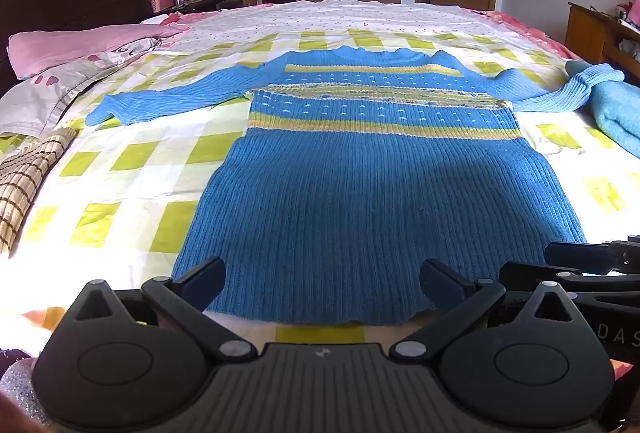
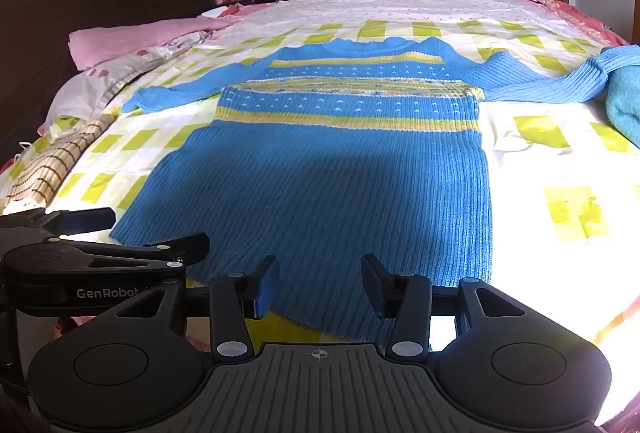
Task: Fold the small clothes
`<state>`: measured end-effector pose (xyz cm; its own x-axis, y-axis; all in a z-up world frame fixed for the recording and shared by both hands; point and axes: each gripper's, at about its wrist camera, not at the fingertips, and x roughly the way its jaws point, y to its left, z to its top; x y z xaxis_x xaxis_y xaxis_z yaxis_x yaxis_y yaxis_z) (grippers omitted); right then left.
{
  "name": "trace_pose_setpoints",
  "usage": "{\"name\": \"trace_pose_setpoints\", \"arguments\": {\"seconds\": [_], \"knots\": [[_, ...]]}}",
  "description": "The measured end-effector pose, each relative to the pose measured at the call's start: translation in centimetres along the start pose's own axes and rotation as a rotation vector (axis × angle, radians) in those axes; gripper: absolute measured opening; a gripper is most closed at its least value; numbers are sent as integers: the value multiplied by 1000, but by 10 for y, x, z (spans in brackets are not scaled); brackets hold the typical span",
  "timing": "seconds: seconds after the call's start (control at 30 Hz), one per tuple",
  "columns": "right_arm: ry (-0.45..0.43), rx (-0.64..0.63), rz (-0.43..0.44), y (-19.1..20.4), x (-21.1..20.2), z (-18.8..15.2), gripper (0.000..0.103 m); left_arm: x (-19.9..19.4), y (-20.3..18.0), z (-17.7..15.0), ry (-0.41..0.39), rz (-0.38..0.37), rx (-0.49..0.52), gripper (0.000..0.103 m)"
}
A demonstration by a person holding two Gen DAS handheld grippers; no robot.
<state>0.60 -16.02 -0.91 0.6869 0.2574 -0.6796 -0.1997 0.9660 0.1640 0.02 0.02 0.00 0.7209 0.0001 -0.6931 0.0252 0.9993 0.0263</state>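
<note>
A blue ribbed knit sweater (image 1: 372, 193) with yellow stripes lies flat on the bed, hem nearest me, both sleeves spread out to the sides. It also shows in the right wrist view (image 2: 328, 177). My left gripper (image 1: 322, 283) is open wide, its fingers just above the hem. My right gripper (image 2: 320, 285) is open over the hem's right part. The right gripper also shows at the right edge of the left wrist view (image 1: 580, 269), and the left gripper shows at the left of the right wrist view (image 2: 100, 257).
The bed has a green-and-white checked sheet (image 1: 132, 161). A teal folded cloth (image 1: 616, 113) lies under the right sleeve end. Pink pillows (image 1: 68, 45) and a brown checked cloth (image 1: 24, 185) lie at the left. A dark headboard, a wardrobe and a door stand behind.
</note>
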Motion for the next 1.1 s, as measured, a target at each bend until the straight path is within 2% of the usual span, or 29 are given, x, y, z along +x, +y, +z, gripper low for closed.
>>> {"name": "trace_pose_setpoints", "arguments": {"seconds": [1.1], "knots": [[25,11,1,0,3,1,46,6,-1,-3,24,0,-6,103]]}}
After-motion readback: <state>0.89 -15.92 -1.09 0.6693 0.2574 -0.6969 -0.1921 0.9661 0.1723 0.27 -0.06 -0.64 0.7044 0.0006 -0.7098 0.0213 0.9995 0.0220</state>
